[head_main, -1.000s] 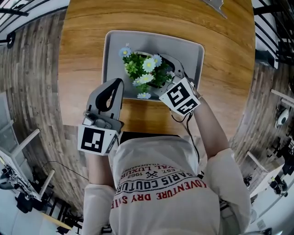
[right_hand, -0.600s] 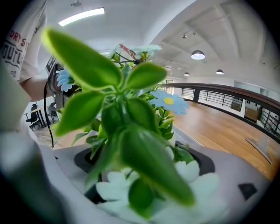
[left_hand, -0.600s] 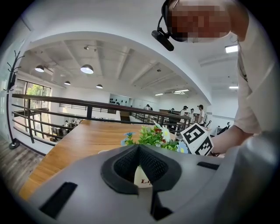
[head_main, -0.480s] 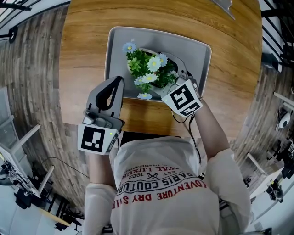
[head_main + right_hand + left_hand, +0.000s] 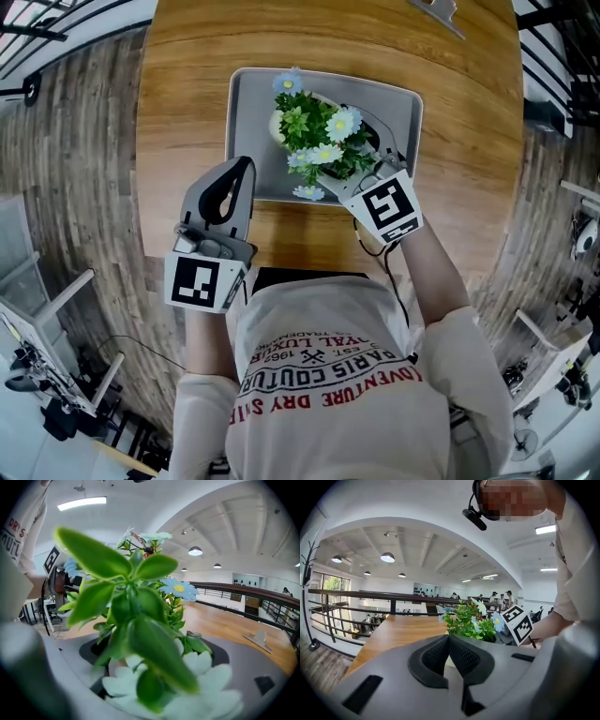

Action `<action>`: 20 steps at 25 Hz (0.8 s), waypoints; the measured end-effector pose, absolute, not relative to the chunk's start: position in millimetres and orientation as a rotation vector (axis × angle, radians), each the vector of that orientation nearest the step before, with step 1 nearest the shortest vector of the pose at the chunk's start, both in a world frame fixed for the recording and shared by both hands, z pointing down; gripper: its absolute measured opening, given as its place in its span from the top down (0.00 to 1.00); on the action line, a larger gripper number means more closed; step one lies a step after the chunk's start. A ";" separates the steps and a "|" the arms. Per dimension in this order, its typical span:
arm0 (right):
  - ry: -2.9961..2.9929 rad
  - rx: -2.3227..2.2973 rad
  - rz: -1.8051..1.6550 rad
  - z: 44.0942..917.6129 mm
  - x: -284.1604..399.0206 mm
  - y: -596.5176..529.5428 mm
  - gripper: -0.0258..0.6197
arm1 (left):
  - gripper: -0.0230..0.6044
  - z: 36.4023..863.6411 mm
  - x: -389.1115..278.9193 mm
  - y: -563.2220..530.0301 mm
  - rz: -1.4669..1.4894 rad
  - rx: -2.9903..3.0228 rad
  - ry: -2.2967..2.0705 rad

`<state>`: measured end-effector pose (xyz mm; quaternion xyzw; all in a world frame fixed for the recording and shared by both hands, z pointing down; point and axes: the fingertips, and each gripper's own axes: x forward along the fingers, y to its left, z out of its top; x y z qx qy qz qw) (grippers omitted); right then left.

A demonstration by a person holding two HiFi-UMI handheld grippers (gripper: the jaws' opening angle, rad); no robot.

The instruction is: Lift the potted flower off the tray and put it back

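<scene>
The potted flower (image 5: 323, 141), white and pale-blue daisies over green leaves in a cream pot, is over the grey tray (image 5: 403, 103) on the wooden table. My right gripper (image 5: 352, 150) reaches in from the near right and is shut on the pot; leaves hide its fingertips. In the right gripper view the potted flower (image 5: 136, 606) fills the space between the jaws of the right gripper (image 5: 154, 658). I cannot tell whether the pot touches the tray. My left gripper (image 5: 234, 173) hovers at the tray's near left corner, shut and empty. In the left gripper view the potted flower (image 5: 471, 623) stands beyond the left gripper (image 5: 449, 639).
The round wooden table (image 5: 187, 94) has bare wood on every side of the tray. A grey object (image 5: 436, 9) lies at its far edge. Black railings (image 5: 553, 37) and plank floor surround the table. The person's torso stands at the near edge.
The flower and my right gripper have shifted to the right over the tray. My left gripper has stayed in place and shut.
</scene>
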<state>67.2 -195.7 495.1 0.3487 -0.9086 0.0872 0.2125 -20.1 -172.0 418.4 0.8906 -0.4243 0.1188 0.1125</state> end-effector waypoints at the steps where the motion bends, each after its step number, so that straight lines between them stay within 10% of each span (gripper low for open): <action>1: -2.520 0.992 0.243 487.7 68.8 -197.3 0.25 | 0.94 414.0 -20.0 -172.5 0.349 2.624 -1.237; 20: -2.380 1.610 0.063 327.6 147.3 -175.1 0.25 | 0.94 308.3 -8.3 -183.3 0.232 2.961 -1.084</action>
